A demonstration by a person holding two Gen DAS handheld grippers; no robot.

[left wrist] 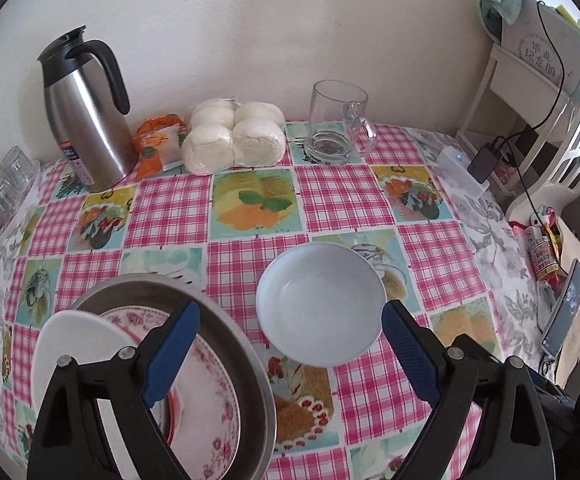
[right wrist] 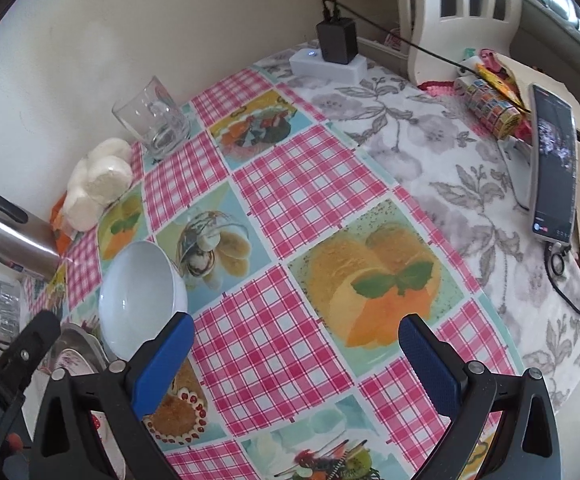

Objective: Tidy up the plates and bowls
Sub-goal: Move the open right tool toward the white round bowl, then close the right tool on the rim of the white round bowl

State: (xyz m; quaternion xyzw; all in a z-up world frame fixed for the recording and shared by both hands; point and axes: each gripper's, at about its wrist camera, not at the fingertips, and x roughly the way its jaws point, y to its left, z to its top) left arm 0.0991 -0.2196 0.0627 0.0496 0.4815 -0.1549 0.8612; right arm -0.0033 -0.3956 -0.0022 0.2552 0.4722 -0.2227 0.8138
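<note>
A pale blue bowl (left wrist: 320, 304) sits upright and empty on the checked tablecloth; it also shows in the right wrist view (right wrist: 142, 300). To its left a steel basin (left wrist: 246, 364) holds a pink-flowered plate (left wrist: 206, 392) and a white plate (left wrist: 70, 340) leaning at its left rim. My left gripper (left wrist: 290, 356) is open and empty, just above the near rim of the bowl, its left finger over the basin. My right gripper (right wrist: 296, 364) is open and empty over bare tablecloth, right of the bowl.
At the back stand a steel thermos jug (left wrist: 86, 120), an orange packet (left wrist: 158, 144), a bag of white buns (left wrist: 234, 136) and a glass mug (left wrist: 336, 124). Small glasses (left wrist: 6, 188) stand far left. A power strip (right wrist: 328, 66), a phone (right wrist: 552, 168) and cables lie at the right.
</note>
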